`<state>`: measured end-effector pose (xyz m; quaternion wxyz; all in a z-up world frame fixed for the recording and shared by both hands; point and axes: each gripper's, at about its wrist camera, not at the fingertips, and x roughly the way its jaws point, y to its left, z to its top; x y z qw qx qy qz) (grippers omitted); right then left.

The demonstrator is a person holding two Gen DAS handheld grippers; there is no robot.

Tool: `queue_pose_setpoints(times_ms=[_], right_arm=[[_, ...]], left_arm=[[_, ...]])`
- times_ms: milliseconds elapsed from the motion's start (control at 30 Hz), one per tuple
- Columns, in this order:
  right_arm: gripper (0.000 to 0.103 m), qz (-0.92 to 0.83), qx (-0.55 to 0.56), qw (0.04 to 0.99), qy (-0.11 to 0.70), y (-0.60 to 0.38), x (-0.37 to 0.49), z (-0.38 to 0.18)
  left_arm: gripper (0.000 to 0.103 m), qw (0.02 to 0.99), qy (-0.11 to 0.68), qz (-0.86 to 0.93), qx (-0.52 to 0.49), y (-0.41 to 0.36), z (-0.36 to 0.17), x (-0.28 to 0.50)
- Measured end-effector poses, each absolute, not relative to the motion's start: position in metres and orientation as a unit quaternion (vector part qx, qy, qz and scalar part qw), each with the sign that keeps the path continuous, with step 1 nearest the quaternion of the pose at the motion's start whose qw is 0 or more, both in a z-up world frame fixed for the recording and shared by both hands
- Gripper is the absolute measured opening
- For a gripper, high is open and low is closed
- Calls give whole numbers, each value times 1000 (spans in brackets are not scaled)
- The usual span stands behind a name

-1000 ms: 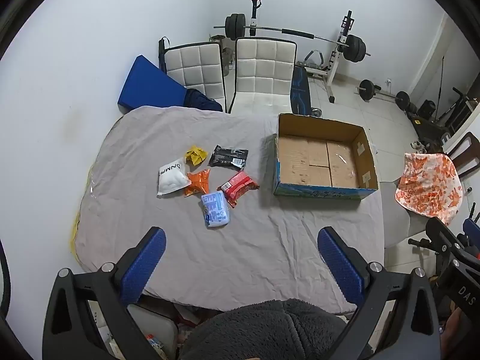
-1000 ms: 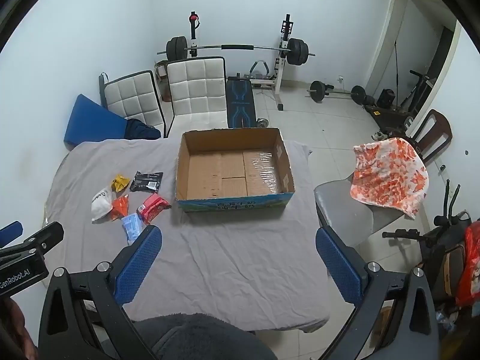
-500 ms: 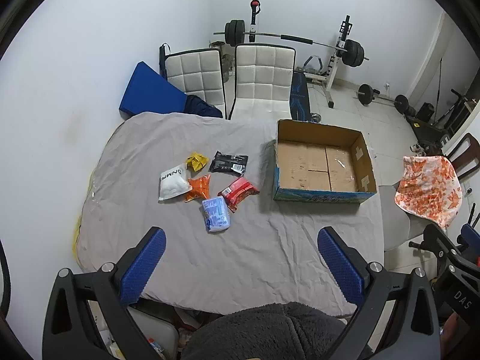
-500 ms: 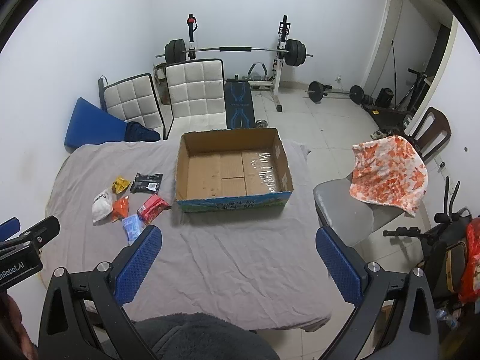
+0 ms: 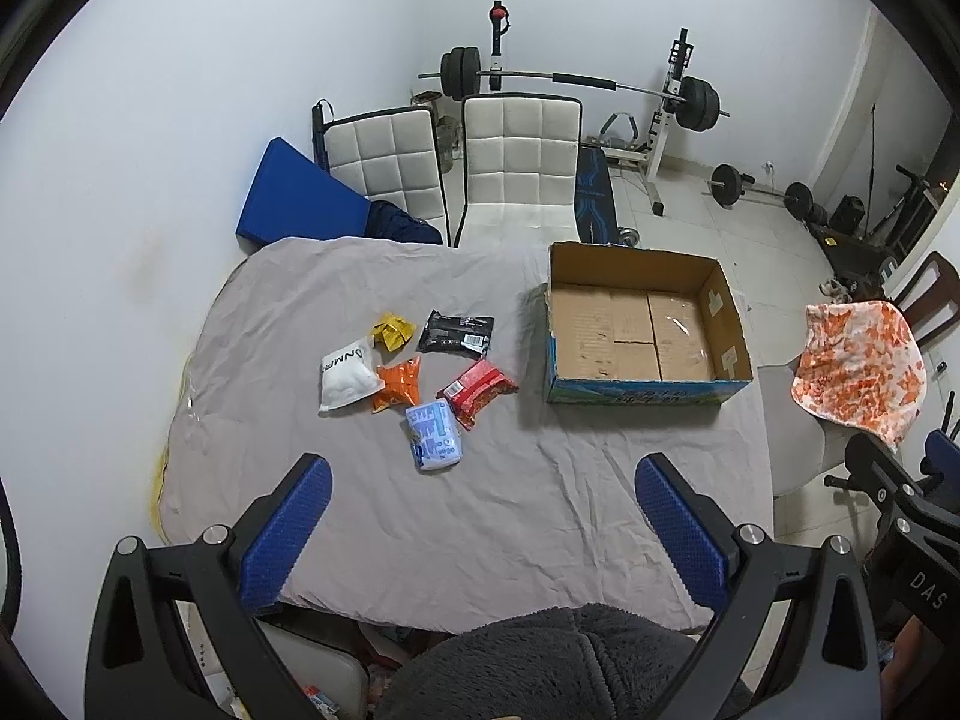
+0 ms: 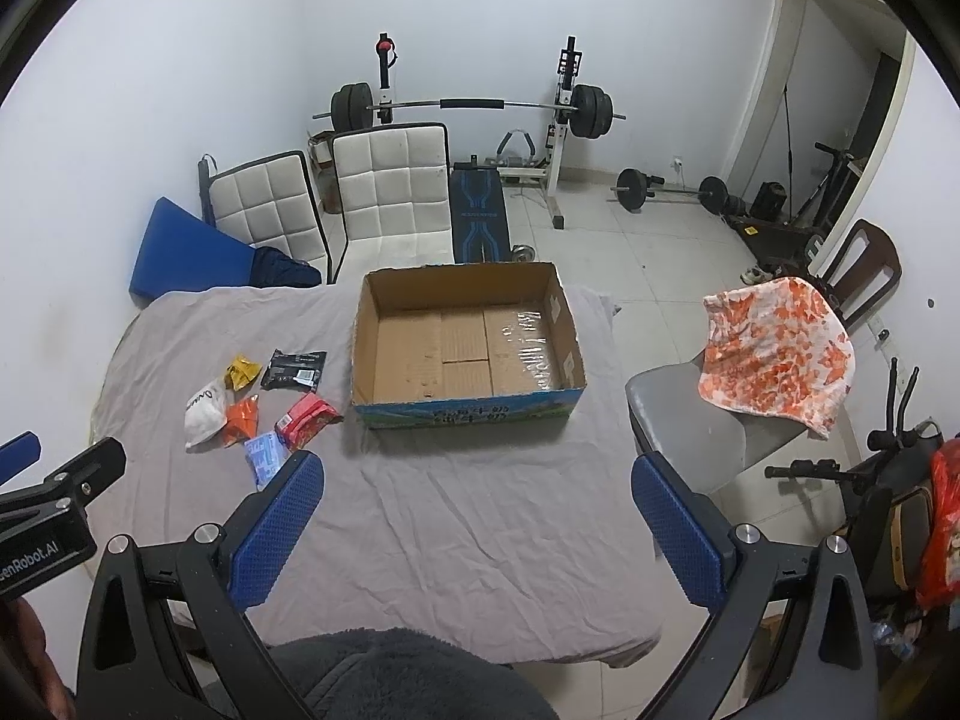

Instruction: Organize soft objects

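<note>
Left wrist view
Left gripper (image 5: 480, 516): held above the near edge of the table, its blue-padded fingers (image 5: 282, 531) spread wide, nothing between them.
Table (image 5: 510, 516): draped in a wrinkled grey cloth.
Soft packets: six, clustered on the left half of the cloth, well apart from the box.
White pouch (image 5: 347, 373): leftmost, dark lettering on it, touching the orange packet (image 5: 398, 383).
Yellow packet (image 5: 393, 330): crumpled, at the far side of the cluster, beside the black packet (image 5: 456, 333).
Red packet (image 5: 477, 391): on the box side of the cluster, just beside the light blue packet (image 5: 433, 437), which lies nearest the gripper.
Cardboard box (image 5: 642, 387): open top, sitting on the right part of the table, inside bare, blue print on its near wall.
Right gripper (image 5: 912, 516): only a black part of it shows at the right edge; whether its fingers are apart cannot be told here.
Dark fleece (image 5: 564, 660): the person's garment, at the bottom of the frame.

Right wrist view
Right gripper (image 6: 477, 513): over the near middle of the table, fingers parted wide and empty.
Cardboard box (image 6: 468, 414): straight ahead, open.
Packets: to the left of the box; the light blue packet (image 6: 264, 457) is partly hidden behind the gripper's left finger (image 6: 276, 531).
Patterned cloth (image 6: 774, 354): orange and white, draped over a chair (image 6: 678, 414) to the right of the table.
Weight bench and barbell (image 6: 474, 105): against the far wall, behind two white padded chairs (image 6: 390, 192).
</note>
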<state>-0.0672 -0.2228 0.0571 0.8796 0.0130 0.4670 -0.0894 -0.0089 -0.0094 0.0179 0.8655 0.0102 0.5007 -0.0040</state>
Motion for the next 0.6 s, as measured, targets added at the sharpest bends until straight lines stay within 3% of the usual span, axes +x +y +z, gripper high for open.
queue_pose_setpoints(times_ms=[600], right_arm=[[103,-95,19,888,449,-232,-78,66]], left_arm=[[103,871,491,-9,16,-16,20,-10]])
